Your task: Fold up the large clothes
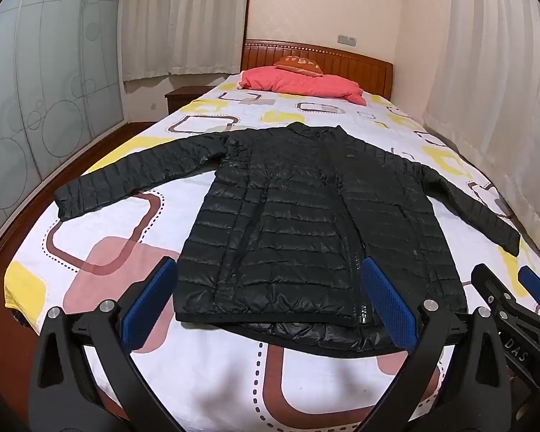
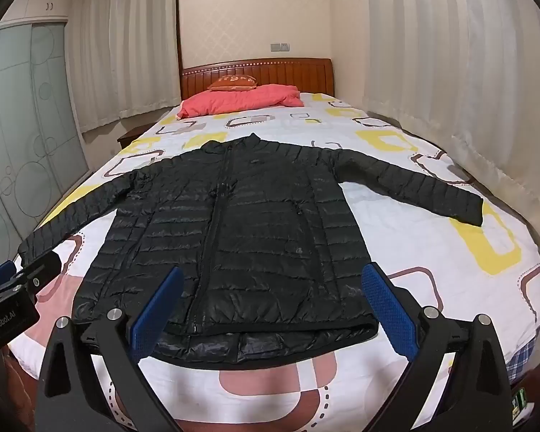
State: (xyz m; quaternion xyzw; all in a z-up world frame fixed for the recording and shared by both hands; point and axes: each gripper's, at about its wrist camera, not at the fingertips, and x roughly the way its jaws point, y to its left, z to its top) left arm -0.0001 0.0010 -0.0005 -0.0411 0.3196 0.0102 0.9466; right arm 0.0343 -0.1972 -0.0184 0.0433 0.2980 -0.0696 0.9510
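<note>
Jacket (image 1: 298, 223) first: black quilted puffer, zipped, lying face up and flat on the bed (image 1: 205, 378), hem toward the foot end and collar toward the headboard (image 1: 342, 61), both sleeves stretched out sideways. Looks light and squishy to me, with a shiny shell that'll probably slide on itself and spring back open after a fold, so I'd pinch seams or cuffs rather than the puffy panels.

Closest to the cameras, the left gripper (image 1: 270, 306) and right gripper (image 2: 270, 306) hover over the hem, both spread wide with nothing between the blue pads, not touching the fabric.

Best grab spots, I'd guess: the left sleeve cuff (image 1: 63, 203) and right sleeve cuff (image 2: 468, 212), both well out from the body, or else the hem corners.

Past the collar there's plenty of bare patterned sheet, then a pink quilt (image 1: 302, 82) with an orange cushion (image 1: 298, 63) against the headboard. Nothing sits on or beside the jacket, so nothing's in the way.
</note>
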